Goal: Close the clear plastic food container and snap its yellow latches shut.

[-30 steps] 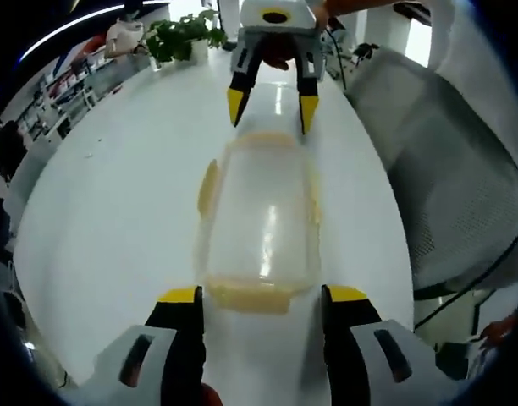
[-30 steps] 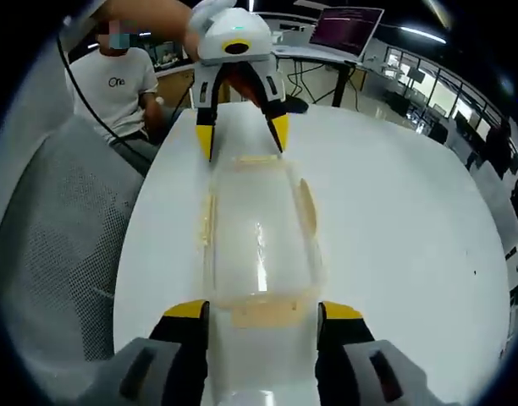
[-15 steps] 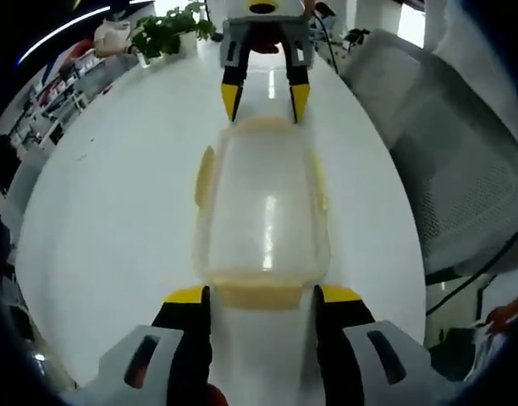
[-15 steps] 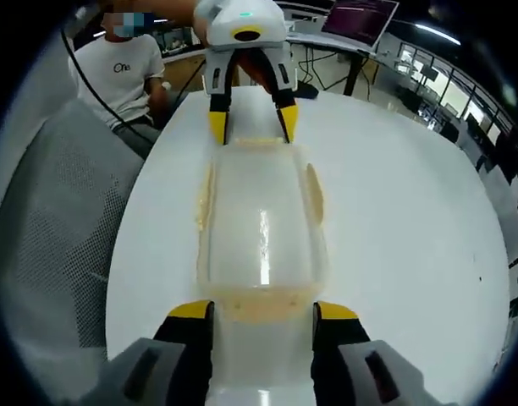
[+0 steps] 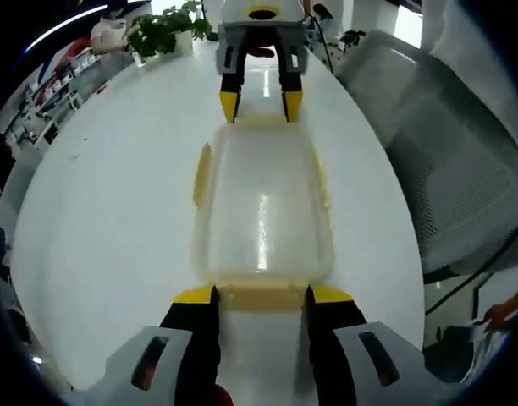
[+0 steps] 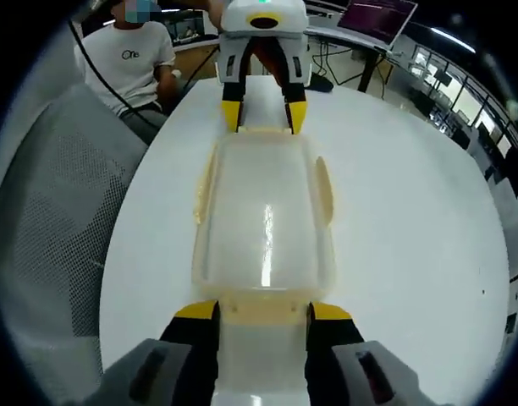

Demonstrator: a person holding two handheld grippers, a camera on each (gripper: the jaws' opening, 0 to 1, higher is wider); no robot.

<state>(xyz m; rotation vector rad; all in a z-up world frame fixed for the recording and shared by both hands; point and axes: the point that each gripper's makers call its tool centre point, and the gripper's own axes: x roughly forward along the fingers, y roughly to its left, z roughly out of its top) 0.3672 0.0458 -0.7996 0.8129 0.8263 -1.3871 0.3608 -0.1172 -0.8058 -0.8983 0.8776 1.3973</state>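
text check | I read one small dark mark on the seated person's white T-shirt (image 6: 134, 59), too blurred to spell | nothing else legible to me

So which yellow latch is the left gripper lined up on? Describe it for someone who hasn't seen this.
Find the white table and the clear container lying lengthwise between the two grippers. The latch is the pale yellow flap across its short end, right at the left gripper, between the yellow-tipped jaws. Unlike the side latches, it spans an end, not a long edge.
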